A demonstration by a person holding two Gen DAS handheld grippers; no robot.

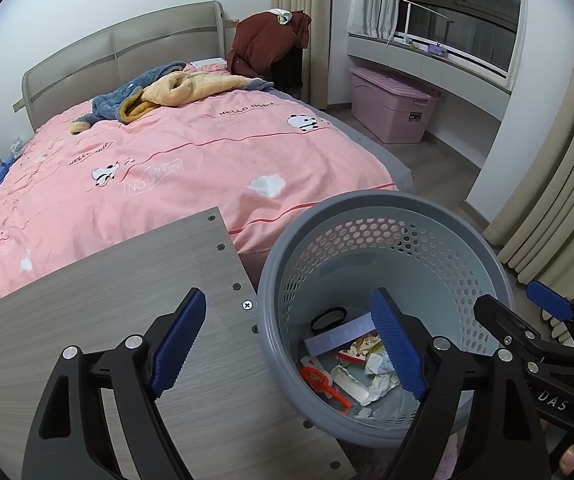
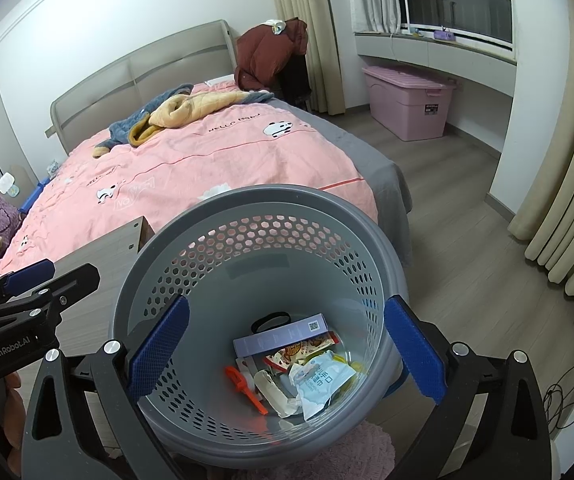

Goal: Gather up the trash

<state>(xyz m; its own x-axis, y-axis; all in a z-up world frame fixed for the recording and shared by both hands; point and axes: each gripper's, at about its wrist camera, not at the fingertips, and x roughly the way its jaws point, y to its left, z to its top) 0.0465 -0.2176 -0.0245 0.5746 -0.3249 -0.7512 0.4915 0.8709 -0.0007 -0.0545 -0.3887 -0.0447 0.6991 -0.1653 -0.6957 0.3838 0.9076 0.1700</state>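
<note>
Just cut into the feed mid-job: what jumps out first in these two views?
The grey perforated basket fills the foreground, beside a wooden tabletop, with trash in its bottom: a lilac box, crumpled wrappers and an orange plastic piece. Behind it spreads the bed with a pink quilt. The left gripper and right gripper have their jaws wide, holding nothing.

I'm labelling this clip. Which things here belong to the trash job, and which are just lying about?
Job: bin; trash in it: box, orange tool, wipes pack, snack wrapper; both open grippers.

Lying about: bed, blanket, red coat, pink tub, board.
</note>
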